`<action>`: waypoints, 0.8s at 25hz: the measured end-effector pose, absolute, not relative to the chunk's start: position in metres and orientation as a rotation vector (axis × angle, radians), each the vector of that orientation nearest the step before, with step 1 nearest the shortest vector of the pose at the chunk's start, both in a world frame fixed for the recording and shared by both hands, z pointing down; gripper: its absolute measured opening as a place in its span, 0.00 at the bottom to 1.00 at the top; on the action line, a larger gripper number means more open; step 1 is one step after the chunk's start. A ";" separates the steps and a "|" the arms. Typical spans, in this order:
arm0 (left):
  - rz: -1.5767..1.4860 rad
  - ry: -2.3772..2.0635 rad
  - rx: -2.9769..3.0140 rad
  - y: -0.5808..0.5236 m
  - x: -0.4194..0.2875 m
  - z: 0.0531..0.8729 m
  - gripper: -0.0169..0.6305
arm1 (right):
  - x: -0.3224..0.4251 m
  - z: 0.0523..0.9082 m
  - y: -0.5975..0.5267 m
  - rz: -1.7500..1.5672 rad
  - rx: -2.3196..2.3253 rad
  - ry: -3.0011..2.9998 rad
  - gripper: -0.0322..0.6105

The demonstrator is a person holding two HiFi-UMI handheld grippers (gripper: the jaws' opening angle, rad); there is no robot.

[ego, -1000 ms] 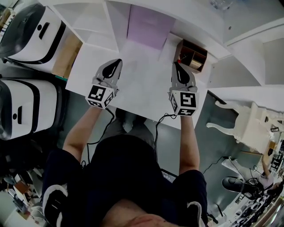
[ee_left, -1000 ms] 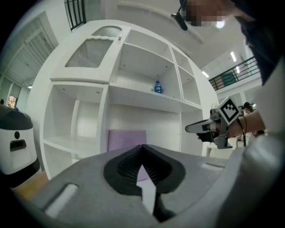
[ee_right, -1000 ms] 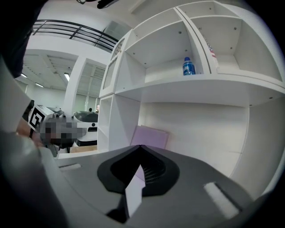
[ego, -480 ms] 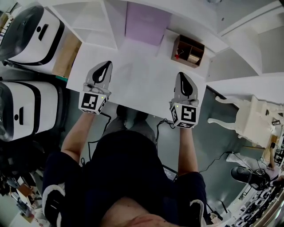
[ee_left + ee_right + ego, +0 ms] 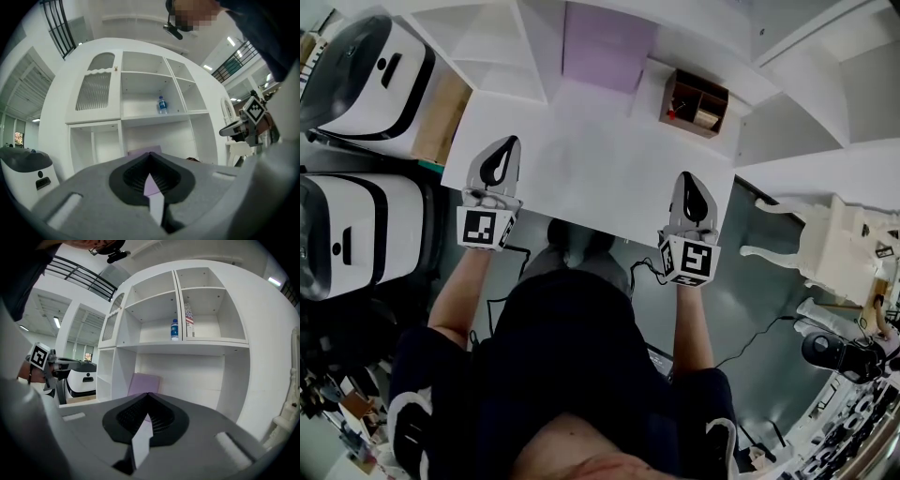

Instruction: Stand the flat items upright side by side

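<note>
A flat purple board [image 5: 607, 42] leans upright against the back wall of the white desk [image 5: 600, 159], under the shelf; it also shows past the jaws as the purple board [image 5: 144, 151] and the purple board [image 5: 144, 383]. My left gripper [image 5: 504, 145] hovers over the desk's front left part, shut and empty. Over the front right edge my right gripper [image 5: 688, 180] is shut too, with nothing in it. Both are well short of the board. From its own camera the left gripper [image 5: 150, 159] shows jaws pressed together, as does the right gripper [image 5: 147, 398].
A brown wooden organiser box [image 5: 696, 101] stands at the desk's back right. Two white and black machines [image 5: 361, 70] stand to the left of the desk, and a white chair [image 5: 825, 248] to its right. A water bottle [image 5: 174, 330] sits on the upper shelf.
Both grippers have drawn back from the shelf toward the desk's front edge, the left one also drifting left. Their jaws stayed shut.
</note>
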State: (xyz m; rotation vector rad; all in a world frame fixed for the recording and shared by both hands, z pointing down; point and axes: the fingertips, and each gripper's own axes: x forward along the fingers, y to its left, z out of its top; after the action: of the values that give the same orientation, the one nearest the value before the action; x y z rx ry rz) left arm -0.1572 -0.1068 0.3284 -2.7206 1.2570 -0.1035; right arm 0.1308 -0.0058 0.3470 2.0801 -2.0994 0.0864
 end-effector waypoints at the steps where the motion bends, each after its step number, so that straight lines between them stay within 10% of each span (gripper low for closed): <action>1: -0.107 1.263 -2.718 -0.106 -0.159 0.328 0.02 | 0.132 0.347 -0.002 0.087 2.089 -2.093 0.05; 20: -0.137 1.334 -2.682 -0.092 -0.176 0.333 0.02 | 0.144 0.356 0.030 0.131 2.165 -1.990 0.05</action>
State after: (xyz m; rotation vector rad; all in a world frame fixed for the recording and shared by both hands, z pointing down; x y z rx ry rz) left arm -0.1762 -0.0916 0.3330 -2.6822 1.3343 -0.1372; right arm 0.1443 0.0301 0.3558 2.1651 -1.9899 0.1311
